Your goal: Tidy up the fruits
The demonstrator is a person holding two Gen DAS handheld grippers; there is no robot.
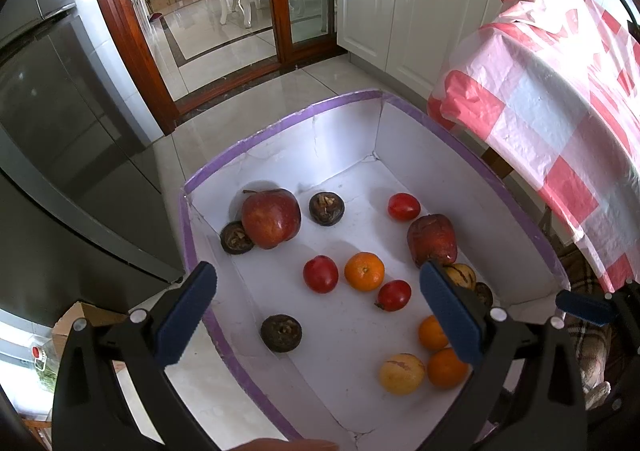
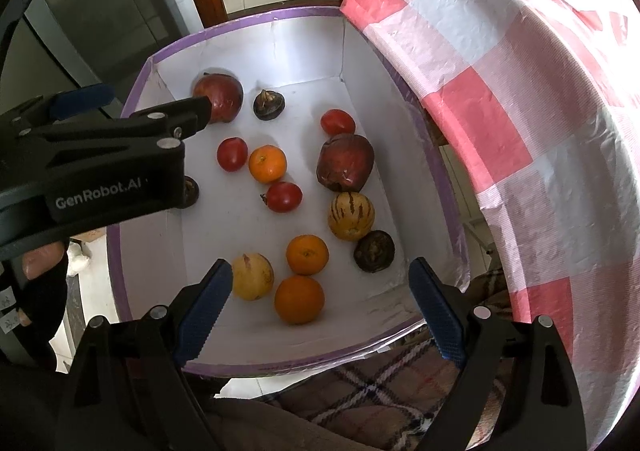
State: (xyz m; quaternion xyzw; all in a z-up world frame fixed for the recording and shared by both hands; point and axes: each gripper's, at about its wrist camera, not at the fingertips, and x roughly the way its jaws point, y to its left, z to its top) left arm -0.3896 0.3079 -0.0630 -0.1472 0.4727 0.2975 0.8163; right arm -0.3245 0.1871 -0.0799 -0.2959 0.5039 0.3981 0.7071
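Both hand-held grippers hang released and empty above the fruit-filled white box (image 1: 280, 123). Just ahead of the right hand-held gripper (image 2: 320, 307) lies an orange (image 2: 299, 300). Only the right view shows the striped melon (image 2: 351, 216); the left hand-held gripper (image 1: 320, 311) largely hides it.

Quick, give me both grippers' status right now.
Left gripper: open, holding nothing, above the box.
Right gripper: open, holding nothing, above the oranges.
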